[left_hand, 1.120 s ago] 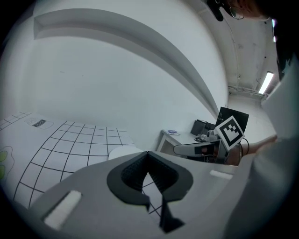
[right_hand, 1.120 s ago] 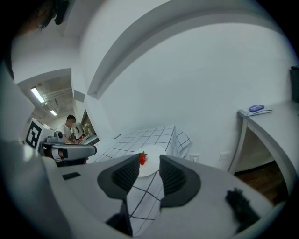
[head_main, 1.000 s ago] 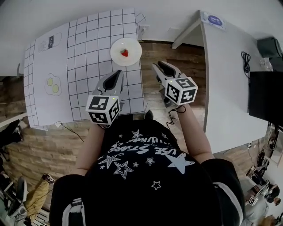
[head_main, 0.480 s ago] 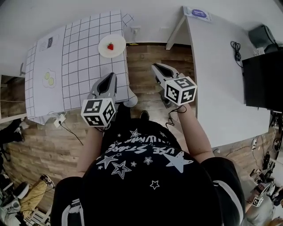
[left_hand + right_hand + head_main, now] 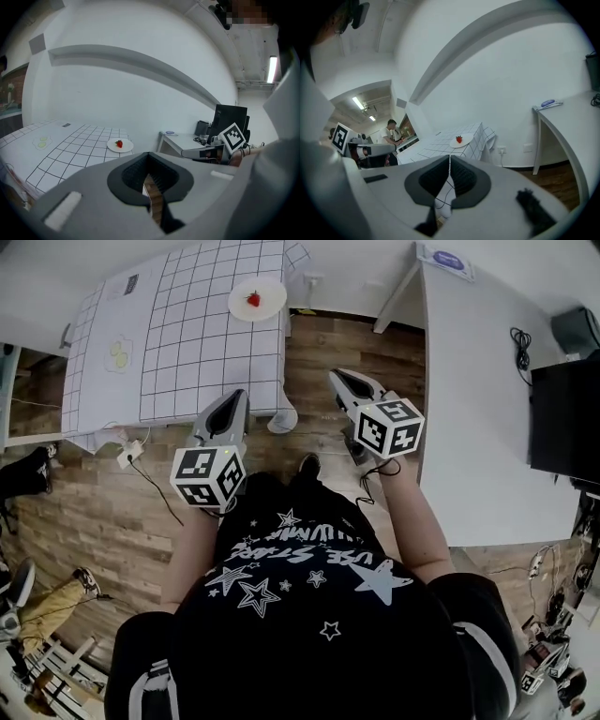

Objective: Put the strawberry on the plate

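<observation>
While I hold both fwd over the floor (image 5: 323, 338), L gripper (image 5: 232, 399) is shut, empty; R gripper (image 5: 339, 379) has just been closing, nothing between jaws. The strawberry (image 5: 253, 299) on the plate (image 5: 274, 302) is too small for detail.

White lettering runs among stars across the person's black T-shirt (image 5: 309, 568), seen upside down, and cannot be read with certainty. Black-and-white square code markers cover the cubes of the left gripper (image 5: 234, 397) and the right gripper (image 5: 337, 376). A blue-printed label (image 5: 450, 259) on the white desk (image 5: 469, 381) and a small dark label (image 5: 130, 283) on the checked tablecloth (image 5: 216, 334) are too small to read
</observation>
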